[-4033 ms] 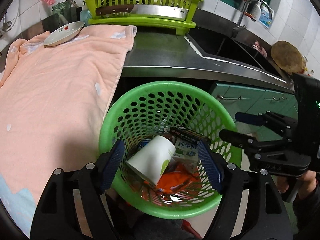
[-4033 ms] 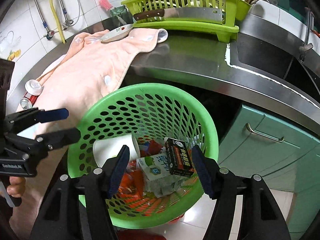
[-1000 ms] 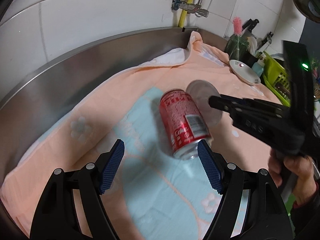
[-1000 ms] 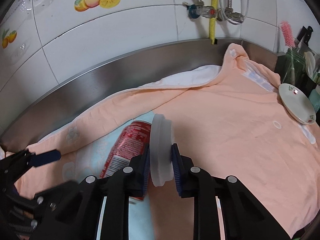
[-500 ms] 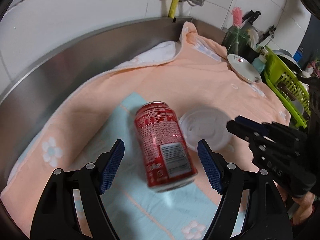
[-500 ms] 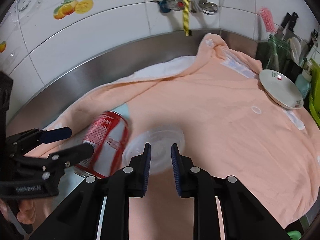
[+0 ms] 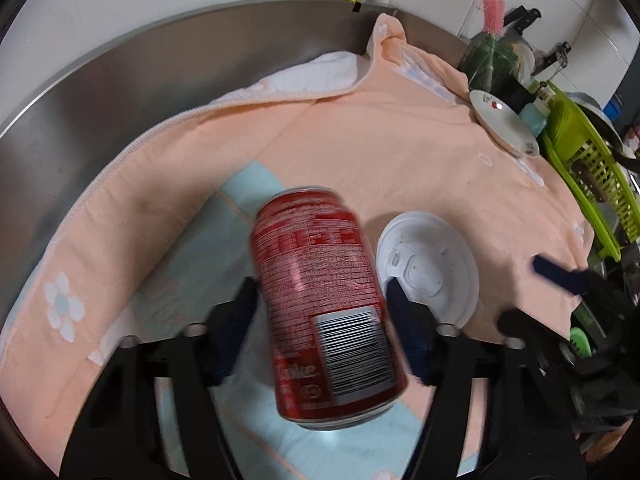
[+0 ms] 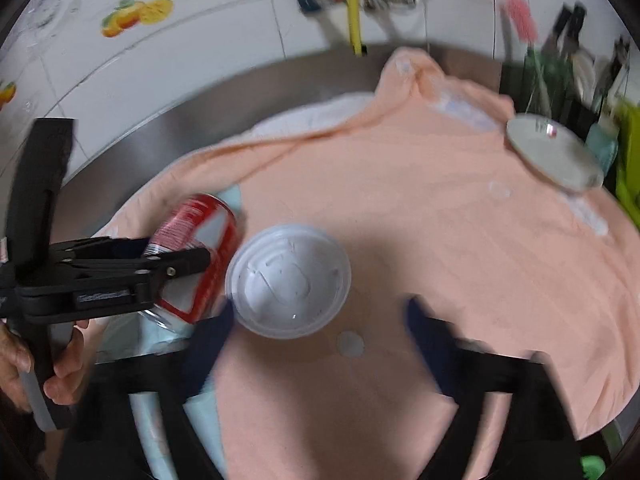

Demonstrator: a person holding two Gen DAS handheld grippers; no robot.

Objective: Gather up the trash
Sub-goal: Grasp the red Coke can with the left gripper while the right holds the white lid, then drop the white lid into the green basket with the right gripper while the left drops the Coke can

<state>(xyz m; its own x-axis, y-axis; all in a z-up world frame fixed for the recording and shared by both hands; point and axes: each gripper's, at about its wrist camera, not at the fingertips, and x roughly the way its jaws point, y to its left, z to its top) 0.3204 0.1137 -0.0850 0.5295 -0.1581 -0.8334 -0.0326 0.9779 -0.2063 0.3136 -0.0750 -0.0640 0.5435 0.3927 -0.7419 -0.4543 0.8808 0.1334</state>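
Note:
A red cola can [image 7: 320,280] lies on its side on the peach towel [image 7: 400,152], between the fingers of my left gripper [image 7: 320,312]. The jaws are closing and both pads touch the can's sides. In the right wrist view the same can [image 8: 192,240] shows under the left gripper [image 8: 168,254]. A white plastic cup lid [image 8: 288,280] lies flat on the towel just right of the can, also seen as the lid [image 7: 432,264]. My right gripper [image 8: 316,340] is opening, its fingers wide apart with nothing between them and the lid just ahead. It appears at the right edge as the right gripper [image 7: 528,300].
A white saucer [image 7: 504,128] sits at the towel's far right, next to a jar with a pink brush [image 7: 492,12] and a green dish rack [image 7: 580,168]. The steel counter [image 7: 120,92] curves behind the towel below a tiled wall with pipes. A hand [image 8: 60,368] holds the left gripper.
The right gripper let go of the white lid, which now lies flat on the towel, and its jaws spread wide. The left gripper moved in over the can and narrowed onto it.

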